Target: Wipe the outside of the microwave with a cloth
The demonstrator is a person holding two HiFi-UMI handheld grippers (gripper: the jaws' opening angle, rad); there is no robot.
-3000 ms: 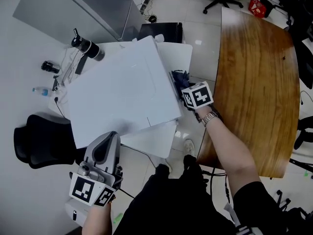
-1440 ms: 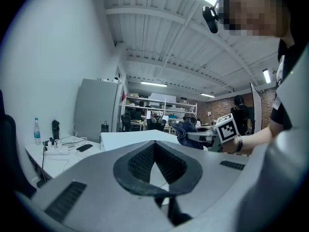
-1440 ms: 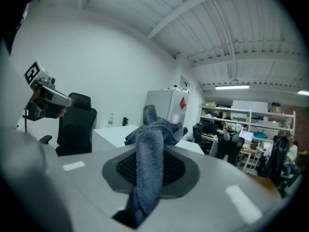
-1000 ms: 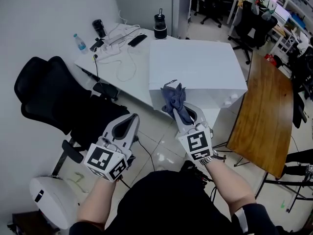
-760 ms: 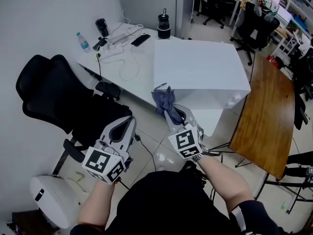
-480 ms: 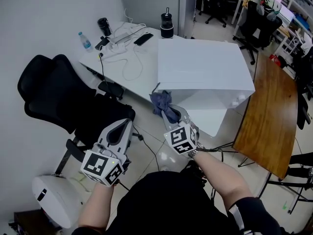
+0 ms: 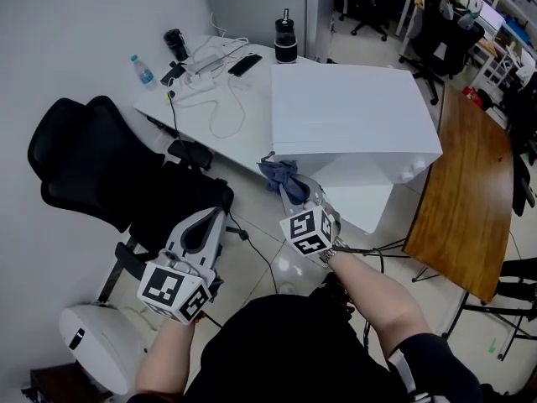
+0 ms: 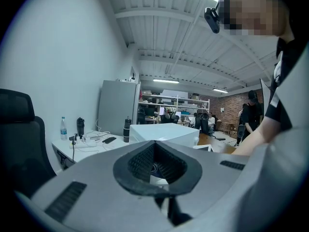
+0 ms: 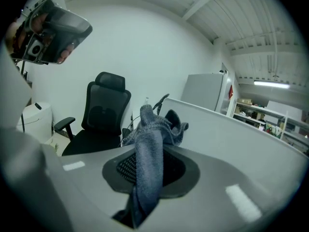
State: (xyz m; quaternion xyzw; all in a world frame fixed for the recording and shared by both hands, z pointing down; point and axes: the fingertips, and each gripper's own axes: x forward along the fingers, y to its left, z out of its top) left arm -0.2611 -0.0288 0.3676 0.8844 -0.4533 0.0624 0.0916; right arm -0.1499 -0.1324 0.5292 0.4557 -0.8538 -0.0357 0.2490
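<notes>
The microwave [image 7: 352, 116] is a large white box on the white desk [image 7: 222, 107]. My right gripper [image 7: 295, 193] hangs below and in front of its near left corner, shut on a blue-grey cloth [image 7: 281, 175] that bunches up past the fingertips. In the right gripper view the cloth [image 9: 152, 144] stands between the jaws of my right gripper [image 9: 149, 170], with the microwave's white side [image 9: 227, 129] just to the right. My left gripper [image 7: 205, 221] is lower left, over the floor, shut and holding nothing. From the left gripper view the microwave [image 8: 161, 132] lies ahead.
A black office chair [image 7: 109, 175] stands left of the desk. On the desk are a water bottle [image 7: 143, 70], cables, a phone and a black tumbler [image 7: 286, 42]. A wooden table [image 7: 470, 183] is at right, and a white bin [image 7: 92, 342] at lower left.
My right gripper has dropped with the cloth, down from the microwave's front corner toward my body. The left gripper has drifted slightly lower and left.
</notes>
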